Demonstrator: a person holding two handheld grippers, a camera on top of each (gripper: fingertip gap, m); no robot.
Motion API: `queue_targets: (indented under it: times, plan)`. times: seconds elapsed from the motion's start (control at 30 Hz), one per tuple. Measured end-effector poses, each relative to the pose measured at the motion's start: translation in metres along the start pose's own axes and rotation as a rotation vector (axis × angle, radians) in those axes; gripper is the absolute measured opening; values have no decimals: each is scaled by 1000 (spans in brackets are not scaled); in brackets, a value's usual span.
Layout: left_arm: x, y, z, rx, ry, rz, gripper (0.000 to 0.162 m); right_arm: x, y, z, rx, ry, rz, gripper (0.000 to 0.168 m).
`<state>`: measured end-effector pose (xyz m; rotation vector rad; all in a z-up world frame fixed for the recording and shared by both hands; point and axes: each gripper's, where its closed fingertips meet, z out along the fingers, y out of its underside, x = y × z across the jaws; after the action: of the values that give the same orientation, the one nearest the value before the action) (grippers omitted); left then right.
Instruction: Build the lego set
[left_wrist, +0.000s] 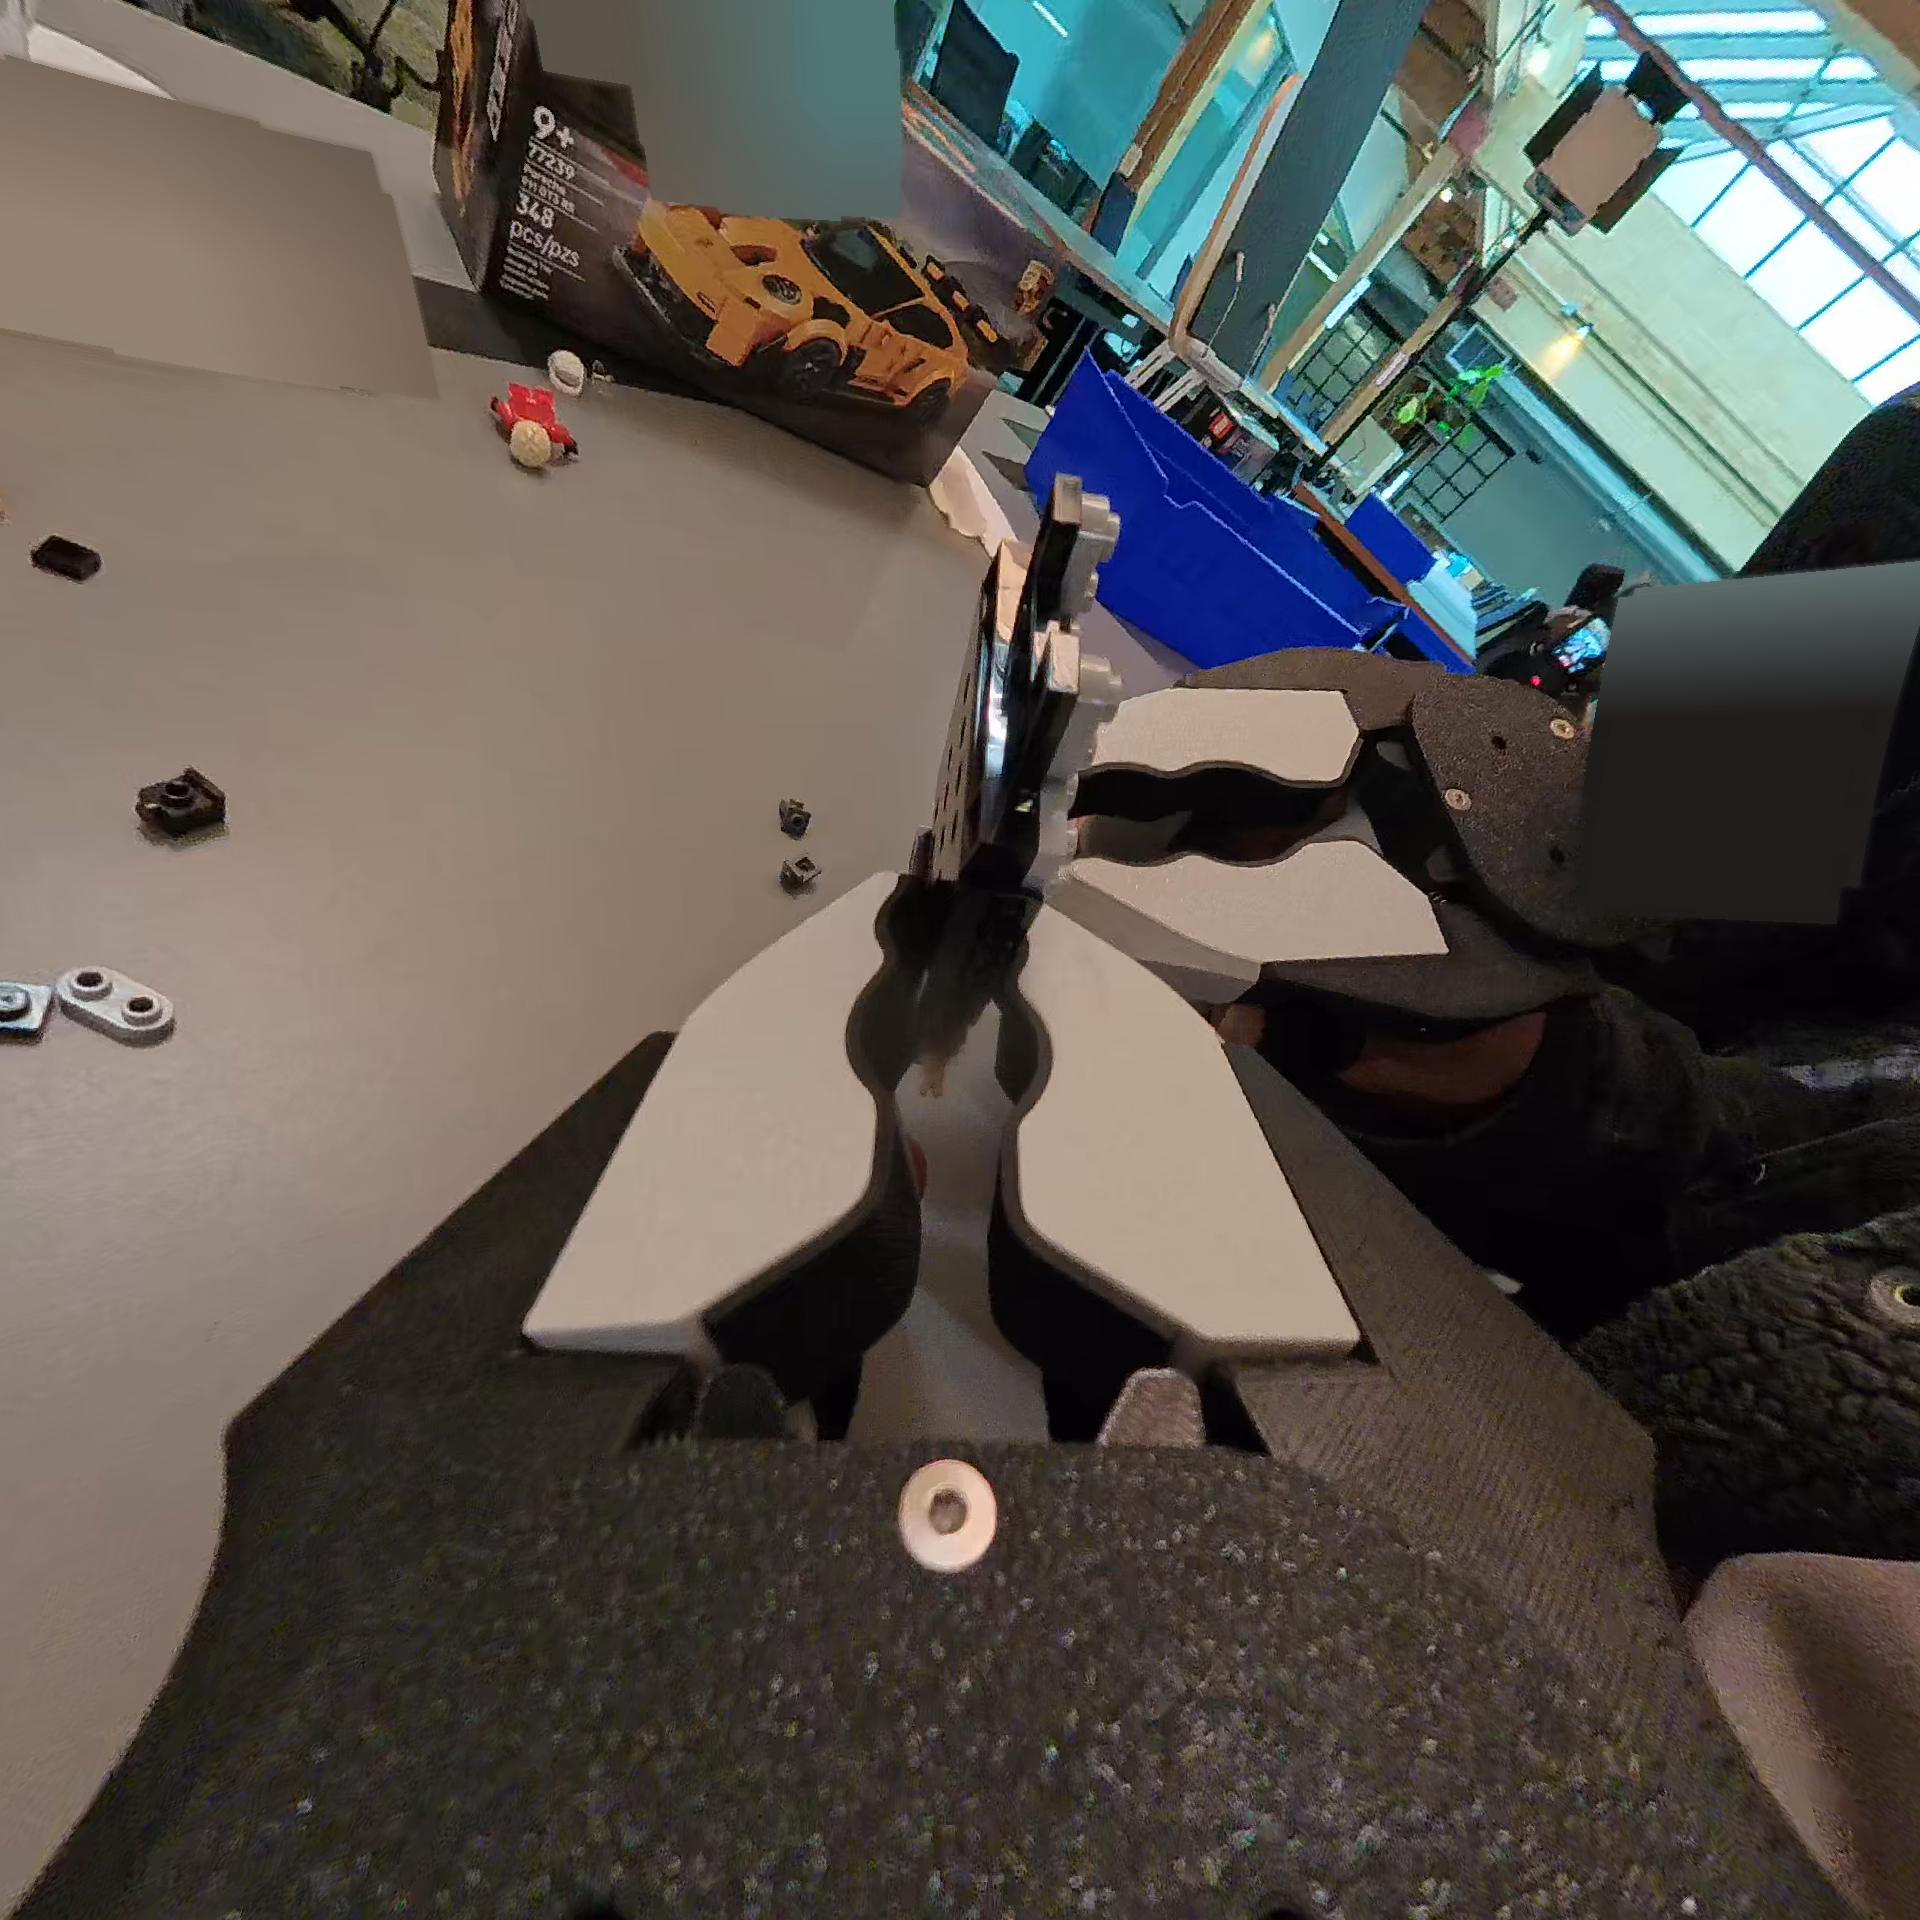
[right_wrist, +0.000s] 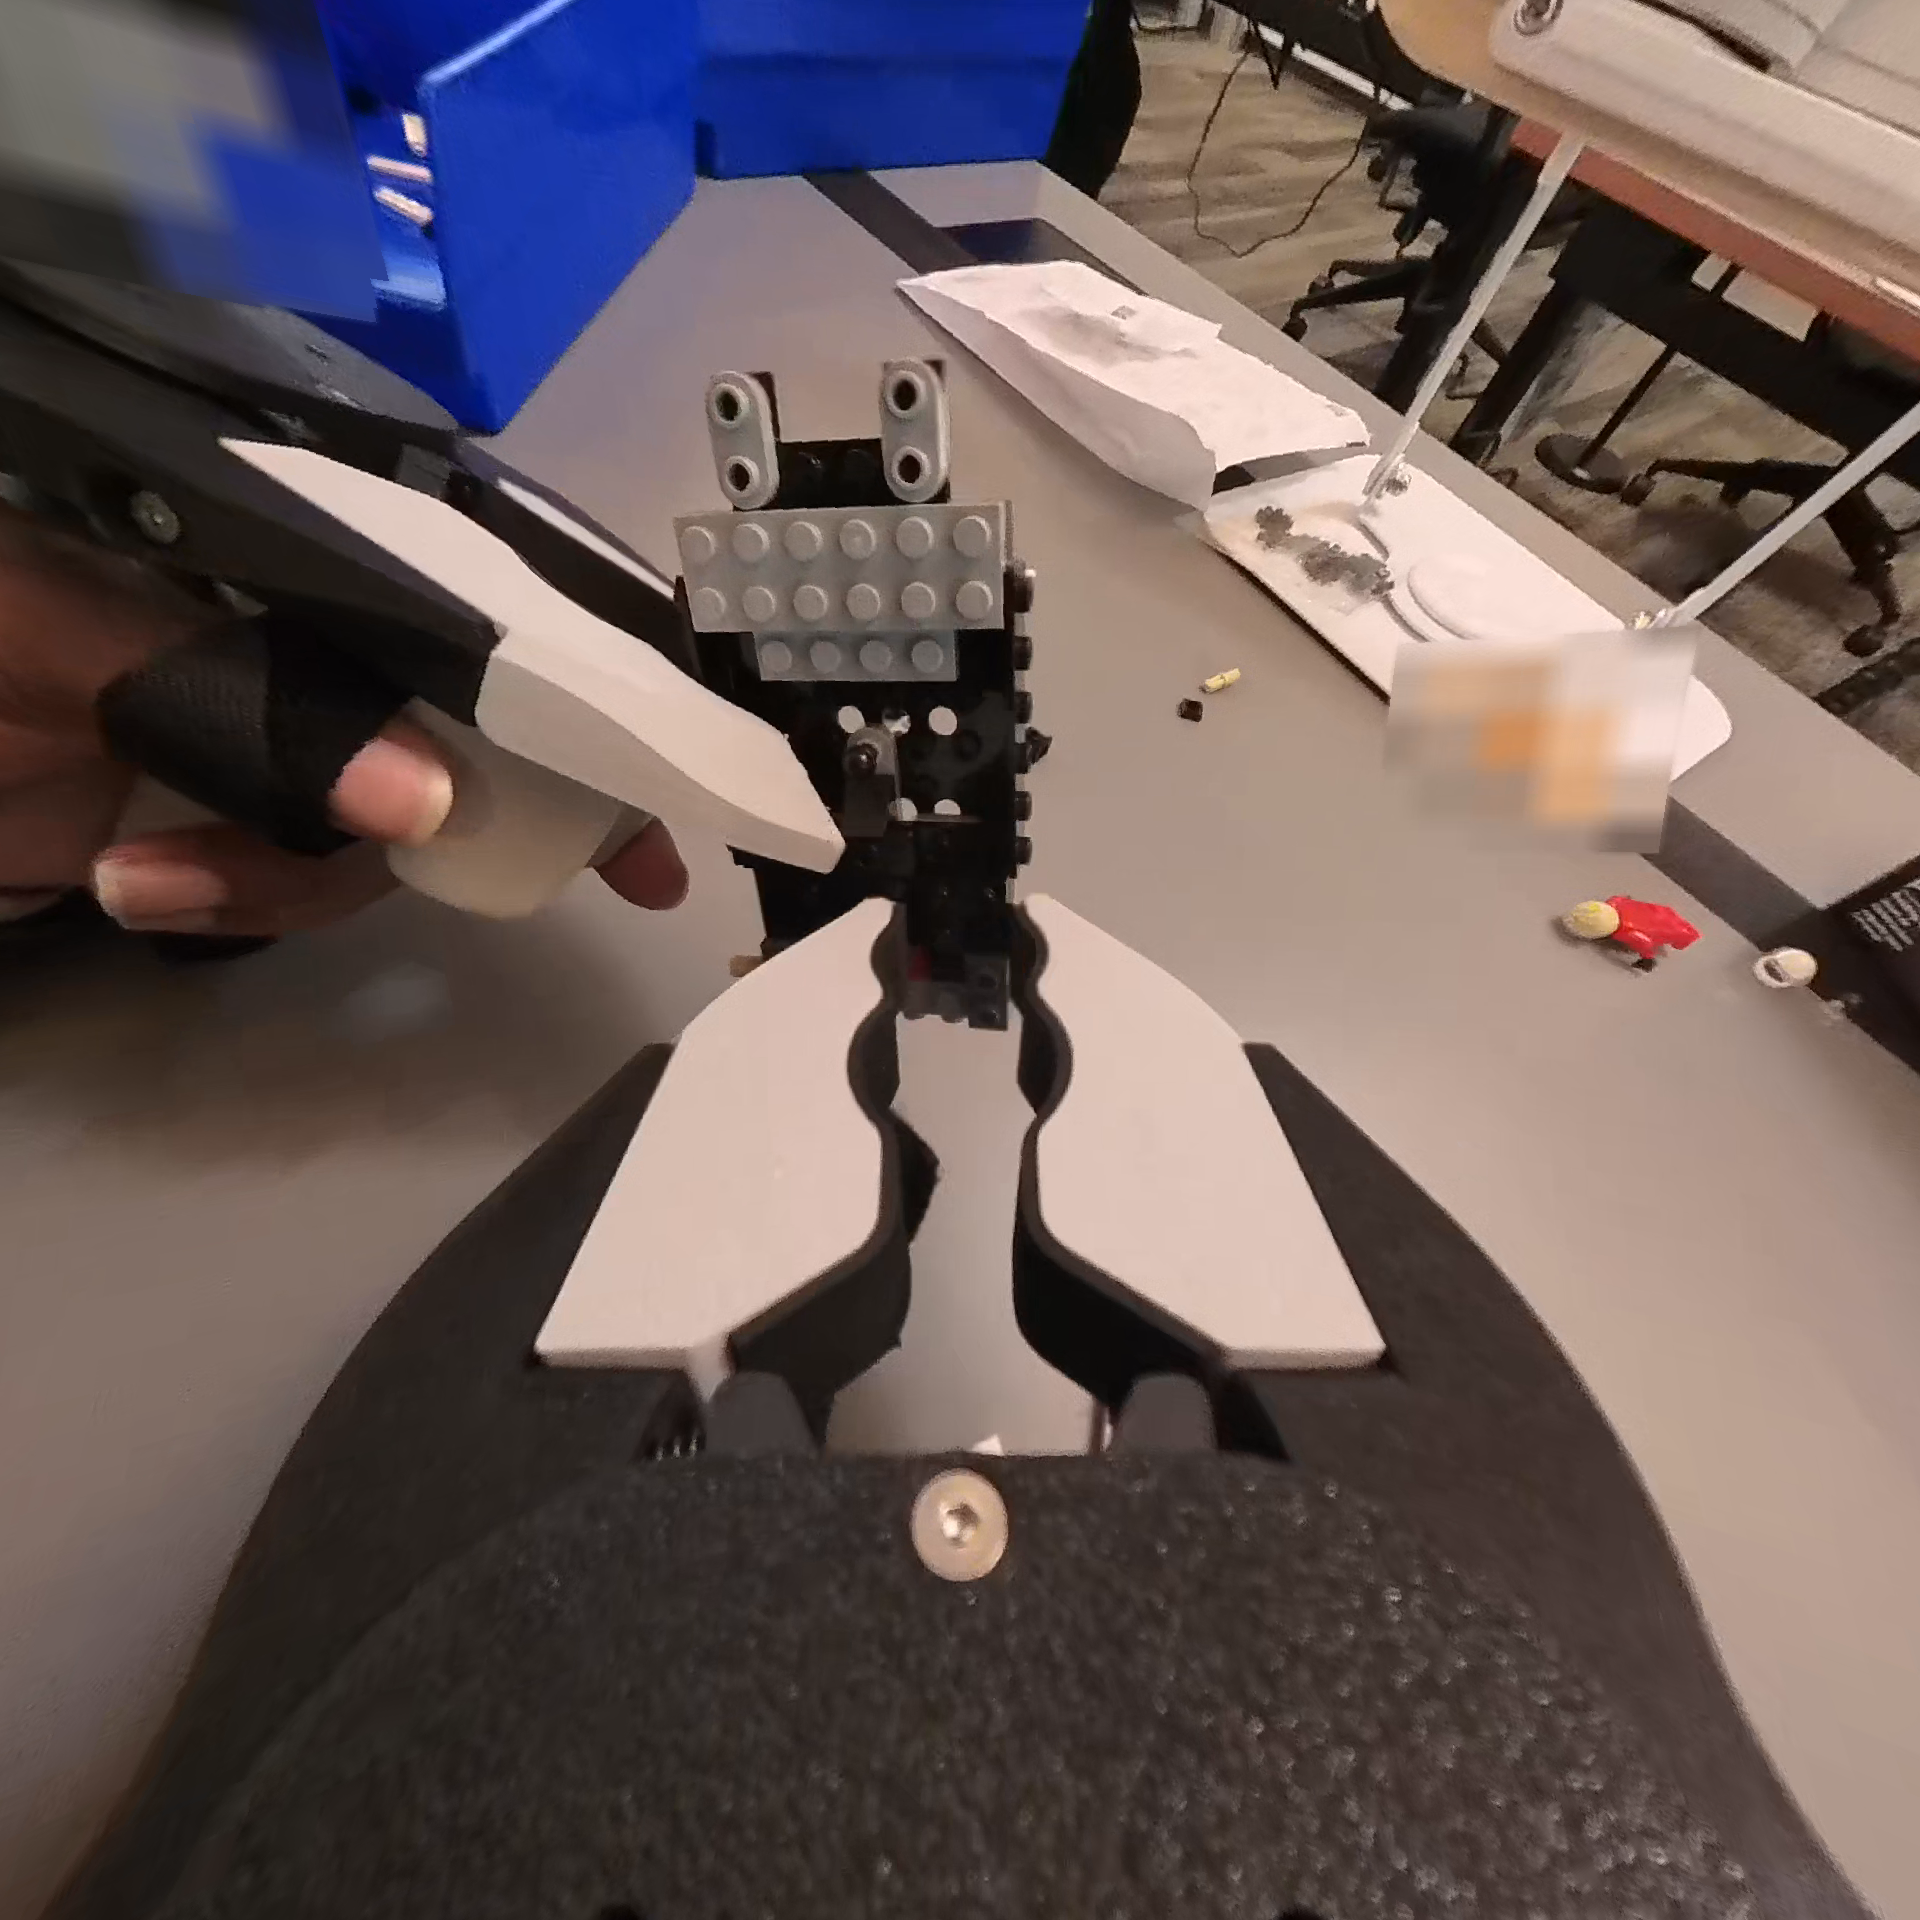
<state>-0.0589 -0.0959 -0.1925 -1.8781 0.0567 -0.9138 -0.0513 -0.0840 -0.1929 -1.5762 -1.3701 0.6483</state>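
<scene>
Two grippers, left gripper (left_wrist: 961, 914) and right gripper (right_wrist: 956, 935), both pinching one black and grey lego build (right_wrist: 868, 665), held upright above grey table (right_wrist: 1195, 852), near blue bin (right_wrist: 540, 239).

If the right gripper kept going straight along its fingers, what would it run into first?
The black and grey lego assembly. The right gripper already closes on its lower end, so there is no free way ahead; beyond it lies the grey table. Depth past that is unclear.

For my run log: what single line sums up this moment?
left gripper: shut on lego assembly | right gripper: shut on lego assembly | assembly: lifted
</scene>
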Motion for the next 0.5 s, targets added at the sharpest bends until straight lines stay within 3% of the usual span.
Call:
queue_targets:
  times: [0.23, 0.5]
  plan:
    - [0, 0, 0, -14, -31, 60, 12, 2, 0, 2, -41, 53, -177, 14]
    - [-12, -4, 0, 34, -57, -88, 12, 7, -1, 13, -45, 253, -280, 14]
